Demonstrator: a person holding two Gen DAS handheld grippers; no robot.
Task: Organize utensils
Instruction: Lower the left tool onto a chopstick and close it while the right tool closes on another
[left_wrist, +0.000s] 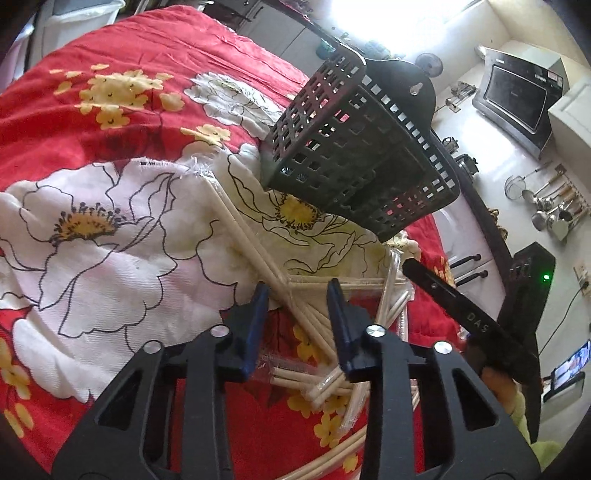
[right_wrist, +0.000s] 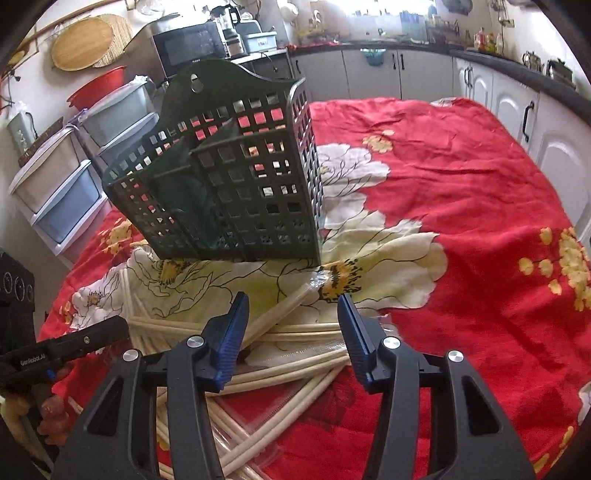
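Observation:
A dark green perforated utensil holder (left_wrist: 362, 147) stands on a red flowered cloth; it also shows in the right wrist view (right_wrist: 236, 184). Several pale wooden chopsticks (left_wrist: 258, 251), some in clear wrappers, lie in a loose pile in front of it, also seen in the right wrist view (right_wrist: 295, 354). My left gripper (left_wrist: 297, 291) is open just above the pile, holding nothing. My right gripper (right_wrist: 293, 306) is open above the same pile, holding nothing. The right gripper's finger (left_wrist: 454, 299) shows at the right of the left wrist view; the left gripper's finger (right_wrist: 74, 347) shows at the left of the right wrist view.
The red cloth (right_wrist: 461, 192) covers the whole table. Stacked plastic drawers (right_wrist: 62, 192) stand beyond the table's left edge. Kitchen cabinets (right_wrist: 517, 110) and a microwave (right_wrist: 188, 44) line the back. Hanging ladles (left_wrist: 550, 206) are on the wall at the right.

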